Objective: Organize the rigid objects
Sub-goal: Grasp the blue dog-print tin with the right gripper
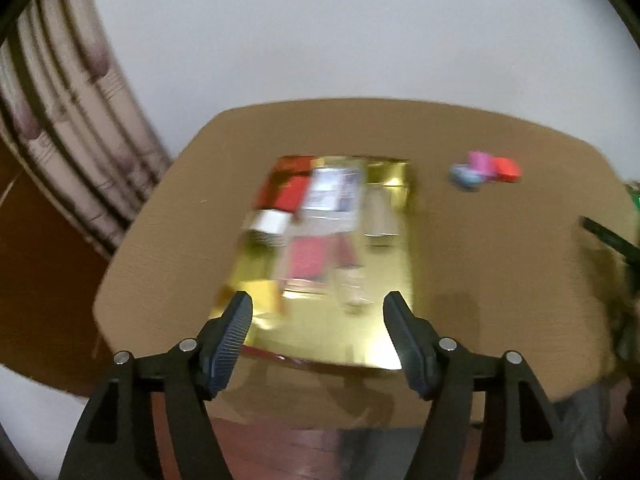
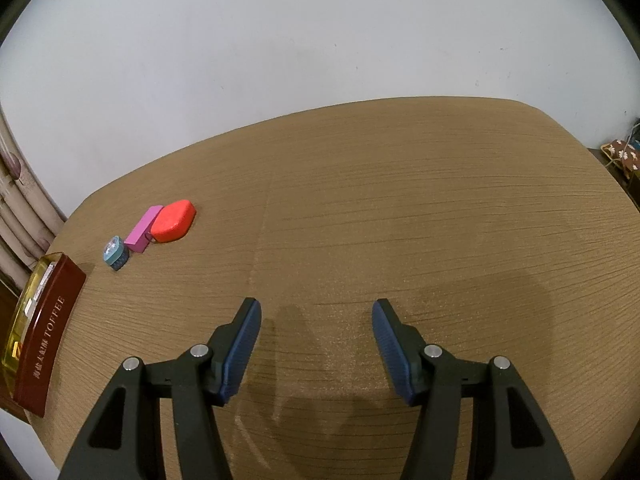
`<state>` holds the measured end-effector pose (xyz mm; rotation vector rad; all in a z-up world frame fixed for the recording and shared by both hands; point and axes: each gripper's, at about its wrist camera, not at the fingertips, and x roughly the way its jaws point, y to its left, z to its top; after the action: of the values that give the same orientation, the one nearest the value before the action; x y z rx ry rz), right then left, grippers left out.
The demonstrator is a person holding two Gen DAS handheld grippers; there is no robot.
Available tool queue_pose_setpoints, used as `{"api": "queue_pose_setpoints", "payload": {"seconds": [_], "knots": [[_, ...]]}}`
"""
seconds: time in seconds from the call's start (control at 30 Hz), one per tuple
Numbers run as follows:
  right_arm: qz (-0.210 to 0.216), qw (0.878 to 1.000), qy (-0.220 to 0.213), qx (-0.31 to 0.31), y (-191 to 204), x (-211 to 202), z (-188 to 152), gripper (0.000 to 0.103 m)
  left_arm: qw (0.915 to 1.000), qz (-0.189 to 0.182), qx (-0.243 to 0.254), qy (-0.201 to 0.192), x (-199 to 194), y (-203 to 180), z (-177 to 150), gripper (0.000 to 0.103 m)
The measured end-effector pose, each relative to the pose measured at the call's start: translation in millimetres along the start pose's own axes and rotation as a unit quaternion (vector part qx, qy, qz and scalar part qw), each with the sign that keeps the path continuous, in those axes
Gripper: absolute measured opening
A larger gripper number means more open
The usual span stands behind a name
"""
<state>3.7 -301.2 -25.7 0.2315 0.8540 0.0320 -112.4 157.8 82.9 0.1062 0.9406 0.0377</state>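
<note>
Judging from how things are lying, the organizing is being left largely undone. Three small pieces are still being kept loose on the table (image 2: 400, 208): a red block (image 2: 174, 221), a pink bar (image 2: 143, 229) touching it, and a small blue round piece (image 2: 115, 253) just beside the bar. A gold-lined toffee box (image 1: 384, 280) is being faced by the left gripper (image 1: 318, 312), whose jaws are being held wide apart with nothing between them; several packets are being seen inside the box (the left view is blurred, so they cannot be identified). The right gripper (image 2: 316, 320) is likewise being held wide and empty above bare table, well apart from the three pieces. These pieces are probably being meant for the box, so three placements are being judged as remaining.
</note>
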Motion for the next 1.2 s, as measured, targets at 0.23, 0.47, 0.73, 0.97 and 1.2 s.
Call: {"api": "queue_pose_setpoints", "payload": {"seconds": [0.23, 0.47, 0.73, 0.97, 1.2], "knots": [[-0.005, 1.0, 0.004, -0.005, 3.5, 3.4, 0.1, 0.06, 0.9943, -0.105, 0.019, 0.002, -17.0, -65.0, -46.4, 0.071], [0.052, 0.99, 0.031, -0.125, 58.1, 0.0, 7.4, 0.06, 0.9969, -0.077, 0.016, 0.001, -12.4, -66.4, -99.0, 0.072], [0.16, 0.927, 0.093, -0.328, 203.9, 12.1, 48.2, 0.06, 0.9991, -0.032, -0.022, -0.019, -9.5, -39.9, -126.9, 0.073], [0.133, 0.897, 0.131, -0.401, 261.3, 60.3, 55.3, 0.06, 0.9991, -0.028, -0.025, -0.02, -4.2, -27.8, -124.5, 0.075], [0.115, 0.889, 0.151, -0.416, 275.5, 95.1, 61.9, 0.059, 0.999, -0.031, -0.033, 0.004, 8.4, -20.5, -125.1, 0.076]]}}
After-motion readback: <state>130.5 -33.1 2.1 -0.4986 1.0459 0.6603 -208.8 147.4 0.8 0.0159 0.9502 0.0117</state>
